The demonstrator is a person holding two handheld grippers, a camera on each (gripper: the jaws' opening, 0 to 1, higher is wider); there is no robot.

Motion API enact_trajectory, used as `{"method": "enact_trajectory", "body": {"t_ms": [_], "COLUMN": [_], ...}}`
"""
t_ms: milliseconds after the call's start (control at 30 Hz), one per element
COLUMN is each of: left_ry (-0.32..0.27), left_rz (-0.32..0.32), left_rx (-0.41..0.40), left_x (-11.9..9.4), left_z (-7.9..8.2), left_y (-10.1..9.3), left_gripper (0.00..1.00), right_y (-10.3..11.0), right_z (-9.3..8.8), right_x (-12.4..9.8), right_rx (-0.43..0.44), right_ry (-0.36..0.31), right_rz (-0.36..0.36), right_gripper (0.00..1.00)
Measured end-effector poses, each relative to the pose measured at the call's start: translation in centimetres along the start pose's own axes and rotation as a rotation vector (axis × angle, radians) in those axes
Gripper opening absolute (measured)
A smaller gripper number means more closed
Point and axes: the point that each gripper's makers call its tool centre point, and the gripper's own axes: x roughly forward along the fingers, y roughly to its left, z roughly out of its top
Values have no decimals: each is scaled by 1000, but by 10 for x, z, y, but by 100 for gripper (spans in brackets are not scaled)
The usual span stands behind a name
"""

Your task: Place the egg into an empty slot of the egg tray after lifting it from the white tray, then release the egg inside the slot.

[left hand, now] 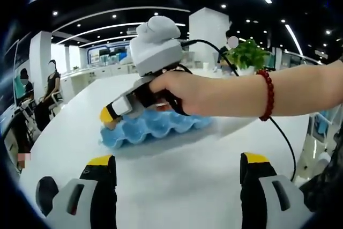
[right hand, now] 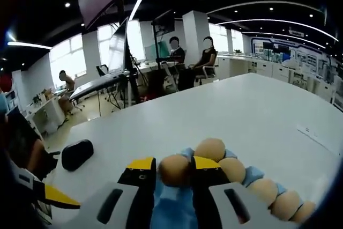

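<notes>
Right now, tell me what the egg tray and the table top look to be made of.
Egg tray: likely moulded plastic or dyed pulp; uniform blue, matte, with rounded cups.
Table top: probably laminate or a painted board; smooth white, faint sheen reflecting the ceiling lights.
The right gripper holds an egg over the tray.

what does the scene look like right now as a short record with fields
surface: white table
egg tray: blue, several slots already holding eggs
right tongs: shut on an egg, over the near end of the egg tray
left tongs: open, holding nothing, low over the table short of the egg tray
person's hand: gripping the right tongs, red bead bracelet on the wrist
other item: black case on the table
stage: egg at the tray, not yet released
</notes>
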Motion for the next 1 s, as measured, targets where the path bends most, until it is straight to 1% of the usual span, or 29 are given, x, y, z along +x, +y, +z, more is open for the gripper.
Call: {"method": "enact_trajectory", "body": {"t_ms": [133,233,300,367,433,567,600,733,800,867,933,1000], "left_ry": [-3,-6,-16,-21,-33,-30,-34,-46,-42,-36,-35,-36], "left_rz": [4,8,16,17,14,0,-1,-6,-4,-2,1,-7], "left_rx": [1,-10,-12,-15,-11,7,9,12,21,28,28,32], "left_x": [0,2,3,5,7,10,11,16,19,22,24,25], "left_z": [2,2,5,7,10,16,18,25,27,27,27,28], "left_y": [0,2,3,4,3,-1,-1,0,-1,-2,-6,-13], "left_gripper": [98,98,99,99,100,100,100,100,100,100,100,100], "right_y": [1,-2,-3,-5,-11,-21,-23,-29,-29,-29,-32,-35], "right_z": [3,11,15,16,20,22,21,23,19,16,15,12], "right_x": [-5,-11,-17,-26,-32,-50,-57,-76,-89,-98,-105,-113], "right_rx": [9,3,2,-4,-9,-12,-20,-28,-37,-50,-66,-77], "right_ry": [-20,-42,-57,-63,-73,-82,-83,-98,-99,-96,-85,-88], "right_rz": [3,1,4,-1,-7,-18,-25,-31,-35,-38,-40,-49], "right_gripper": [31,34,35,37,39,41,42,46,46,47,47,48]}}
